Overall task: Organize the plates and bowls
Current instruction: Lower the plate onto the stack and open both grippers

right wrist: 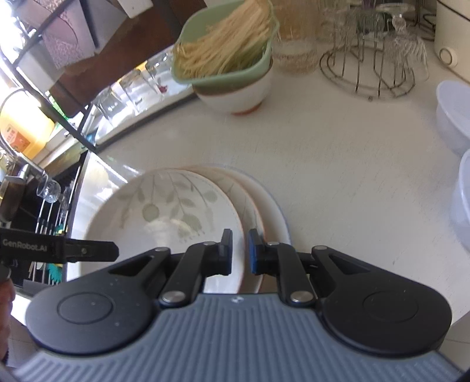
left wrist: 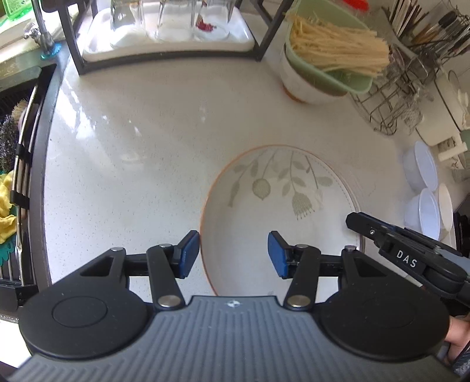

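Gripping rim | right gripper (right wrist: 240,251) | leaf-print plate (right wrist: 164,211), orange edge

On the counter (left wrist: 132,152) a plate (left wrist: 273,211) sits near the front edge, topmost of a small stack of plates (right wrist: 264,205). Behind it, toward the back, a bowl (left wrist: 296,85) stands with a basin (left wrist: 343,79) resting in it, and noodles (left wrist: 337,47) lie in the basin. Left of those, along the back edge, a tray (left wrist: 167,50) carries upturned glasses (left wrist: 173,20). Right of the bowl stands a wire rack (left wrist: 396,100). Tubs (left wrist: 426,191) line the right edge. The sink (left wrist: 14,147) lies off the left edge.
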